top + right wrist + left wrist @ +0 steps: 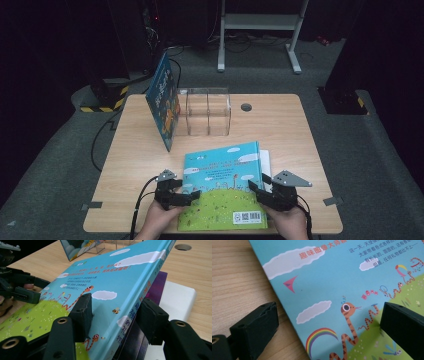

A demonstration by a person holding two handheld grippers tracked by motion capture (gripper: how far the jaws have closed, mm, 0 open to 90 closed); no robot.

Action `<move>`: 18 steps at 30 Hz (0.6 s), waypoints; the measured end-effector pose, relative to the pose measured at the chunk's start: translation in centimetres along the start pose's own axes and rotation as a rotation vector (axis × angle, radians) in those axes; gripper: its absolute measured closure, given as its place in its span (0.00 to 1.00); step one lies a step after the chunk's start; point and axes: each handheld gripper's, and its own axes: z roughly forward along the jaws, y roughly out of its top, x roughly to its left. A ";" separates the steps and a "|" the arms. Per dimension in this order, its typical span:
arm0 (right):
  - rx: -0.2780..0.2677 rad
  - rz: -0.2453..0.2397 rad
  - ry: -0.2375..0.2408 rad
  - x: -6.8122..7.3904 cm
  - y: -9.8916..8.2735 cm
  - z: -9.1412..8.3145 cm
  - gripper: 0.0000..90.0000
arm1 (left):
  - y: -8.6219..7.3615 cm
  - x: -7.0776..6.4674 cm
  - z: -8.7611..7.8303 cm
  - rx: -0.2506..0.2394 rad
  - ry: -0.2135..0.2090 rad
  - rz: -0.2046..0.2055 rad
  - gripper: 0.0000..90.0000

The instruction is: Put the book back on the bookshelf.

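Clear acrylic stand (208,112) behind picture book (225,185)

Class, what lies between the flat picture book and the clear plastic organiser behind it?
Bare wooden table separates book from organiser, seen in the high view.

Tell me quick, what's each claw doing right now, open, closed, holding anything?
Left claw: open, jaws wide apart over the picture book's left edge, gripping nothing.
Right claw: closed on the picture book's spine edge, that side lifted.
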 end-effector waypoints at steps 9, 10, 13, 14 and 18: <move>-0.011 -0.010 0.001 0.1 0.0 -0.1 0.53 | 0.4 0.1 0.4 0.003 -0.025 -0.018 0.00; -0.011 -0.010 0.001 0.1 0.0 -0.1 0.53 | 0.4 0.1 0.4 0.003 -0.025 -0.018 0.00; -0.015 -0.020 0.001 0.2 0.0 -0.2 0.53 | 0.5 0.3 0.4 0.000 -0.032 -0.020 0.00; -0.021 -0.031 -0.004 0.3 0.1 -0.3 0.53 | 0.5 0.4 0.3 0.005 -0.036 -0.021 0.00; -0.040 -0.052 -0.005 0.6 0.3 -0.5 0.53 | 0.5 0.6 0.1 0.004 -0.067 -0.044 0.00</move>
